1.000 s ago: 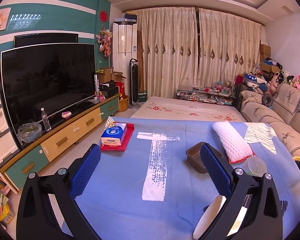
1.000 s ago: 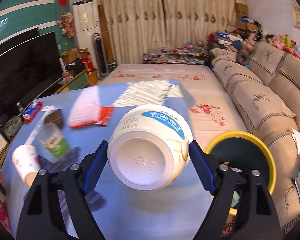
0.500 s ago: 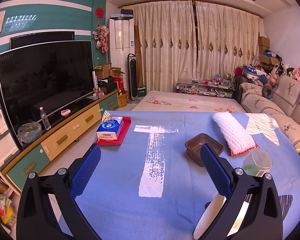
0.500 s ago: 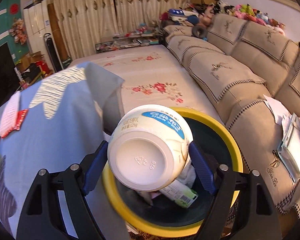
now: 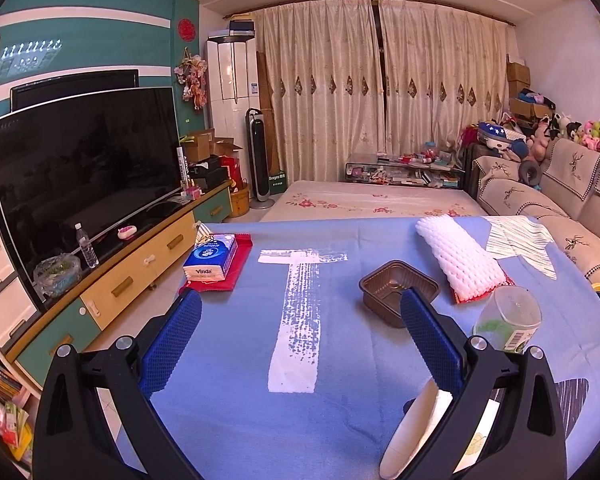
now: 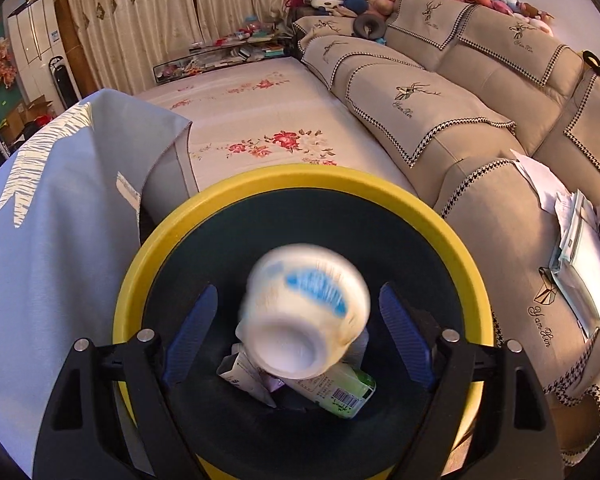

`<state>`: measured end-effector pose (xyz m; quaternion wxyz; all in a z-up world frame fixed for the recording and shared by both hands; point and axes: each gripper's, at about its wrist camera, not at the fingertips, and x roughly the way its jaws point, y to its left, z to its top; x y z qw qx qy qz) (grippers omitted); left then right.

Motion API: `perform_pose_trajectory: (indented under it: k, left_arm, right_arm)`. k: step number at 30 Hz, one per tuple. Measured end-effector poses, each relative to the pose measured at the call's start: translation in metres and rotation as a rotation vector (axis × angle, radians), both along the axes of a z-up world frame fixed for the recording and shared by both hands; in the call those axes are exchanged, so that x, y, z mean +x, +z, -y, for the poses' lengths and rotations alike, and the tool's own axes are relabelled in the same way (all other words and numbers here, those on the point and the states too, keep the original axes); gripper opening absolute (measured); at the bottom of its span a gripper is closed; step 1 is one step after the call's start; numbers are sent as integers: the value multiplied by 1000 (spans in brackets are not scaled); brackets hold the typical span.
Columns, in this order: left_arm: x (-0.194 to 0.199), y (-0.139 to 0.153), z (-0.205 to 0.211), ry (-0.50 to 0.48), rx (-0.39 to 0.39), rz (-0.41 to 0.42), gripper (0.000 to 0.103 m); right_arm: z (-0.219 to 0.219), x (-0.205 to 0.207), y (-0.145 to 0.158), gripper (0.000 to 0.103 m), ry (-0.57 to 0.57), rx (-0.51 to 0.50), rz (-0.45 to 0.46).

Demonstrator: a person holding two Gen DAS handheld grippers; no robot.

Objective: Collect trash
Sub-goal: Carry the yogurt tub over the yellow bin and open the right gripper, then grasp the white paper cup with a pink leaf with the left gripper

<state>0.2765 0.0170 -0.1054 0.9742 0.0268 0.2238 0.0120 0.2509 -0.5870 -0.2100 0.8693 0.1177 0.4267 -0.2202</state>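
**Colours at the bin and table**

Yellow rim, dark inside on the bin below blue-padded fingers. White cup with blue label between them. Blue cloth, white brush-stroke T, ahead of the left gripper; brown tray, white foam net.

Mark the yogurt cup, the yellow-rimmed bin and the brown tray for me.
yogurt cup (image 6: 305, 320): right wrist view, on its blurred side wall.
yellow-rimmed bin (image 6: 300, 174): right wrist view, on the far rim.
brown tray (image 5: 396, 280): left wrist view, on its inner floor.

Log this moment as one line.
right gripper: opening, clear of cup | cup: dropping into bin | left gripper: open, empty
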Motion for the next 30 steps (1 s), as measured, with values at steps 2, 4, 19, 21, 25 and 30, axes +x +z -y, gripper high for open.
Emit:
perform_pose_trajectory:
  k: [2, 4, 19, 21, 25, 30]
  left_arm:
    - [0, 0, 1, -4, -1, 0, 98]
    - [-1, 0, 1, 6, 3, 2, 98]
    - [-9, 11, 8, -141, -129, -78, 98]
    - [-16, 13, 15, -200, -143, -90, 98]
    - [-30, 12, 32, -352, -132, -124, 98]
    - [-35, 0, 53, -502, -71, -181, 98]
  right_arm:
    - [-6, -6, 8, 82, 8, -12, 13]
    - [-14, -12, 16, 83, 19, -21, 26]
    - [-66, -38, 64, 88, 114, -69, 99]
    - [-69, -40, 67, 88, 124, -71, 103]
    - [-73, -44, 69, 88, 144, -65, 112]
    - [-76, -48, 71, 88, 157, -56, 118]
